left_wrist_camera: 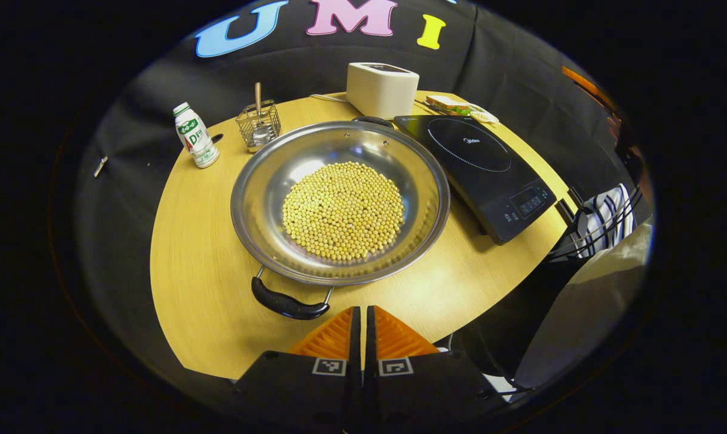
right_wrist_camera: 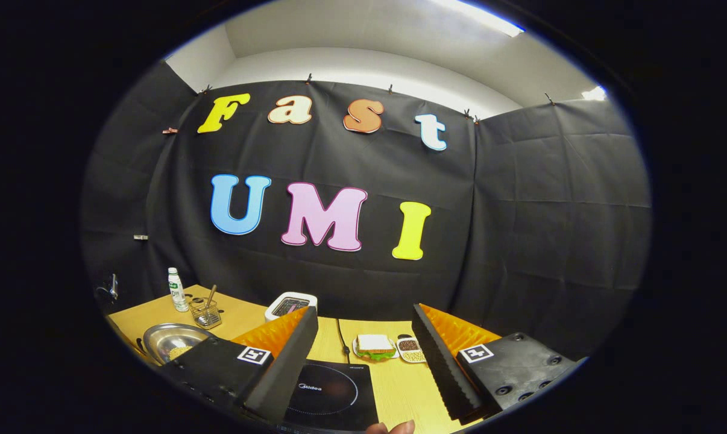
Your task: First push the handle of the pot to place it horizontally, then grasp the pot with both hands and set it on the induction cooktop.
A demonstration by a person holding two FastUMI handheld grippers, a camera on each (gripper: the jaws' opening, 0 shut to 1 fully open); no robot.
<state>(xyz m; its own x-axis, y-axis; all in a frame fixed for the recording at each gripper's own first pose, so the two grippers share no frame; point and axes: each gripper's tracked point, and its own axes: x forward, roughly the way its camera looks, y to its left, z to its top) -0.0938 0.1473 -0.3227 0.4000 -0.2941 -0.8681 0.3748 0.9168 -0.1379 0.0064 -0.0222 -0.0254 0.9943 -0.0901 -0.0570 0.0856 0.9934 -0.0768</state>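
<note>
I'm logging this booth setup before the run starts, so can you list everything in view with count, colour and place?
Table: one, light wood, under everything.
Pot: one, silver with black handles, table centre, holding yellow beans.
Induction cooktop: one, black, right of the pot.
Bottle: one, white with green cap, far left.
Wire basket: one, metal, beside the bottle, holding a utensil.
White box: one, behind the pot.
Sandwich: one, on a plate behind the cooktop.
Small dish: one, beside the sandwich.
Left tongs: shut, near the pot's near handle.
Right tongs: open, above the cooktop.
</note>
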